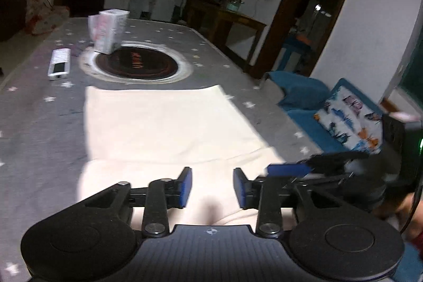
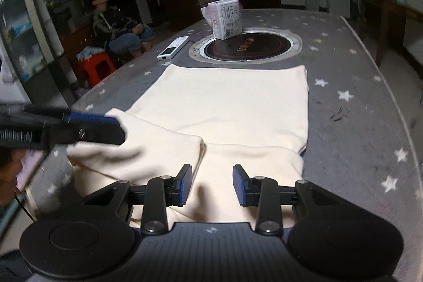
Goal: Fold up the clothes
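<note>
Both claws are pointing down over the near edge of the desk (image 2: 357, 123): the left claw (image 1: 212, 188) and the right claw (image 2: 211, 184) are standing partly open, gripping nothing. The cream garment (image 2: 227, 107) is lying folded beneath them, before the round hotplate (image 2: 248, 46) at the centre of the grey starred desk, in a dim room.

The cream garment (image 2: 232, 107) in mid-frame looks like soft, matt knit cloth, smooth with rounded folds. The table cover (image 2: 357, 123) is matt grey fabric printed with white stars. The round cooktop (image 1: 134, 62) is glossy black with a shiny metal ring. Both grippers are matt black plastic; their pads (image 1: 185, 186) are ribbed blue rubber.
</note>
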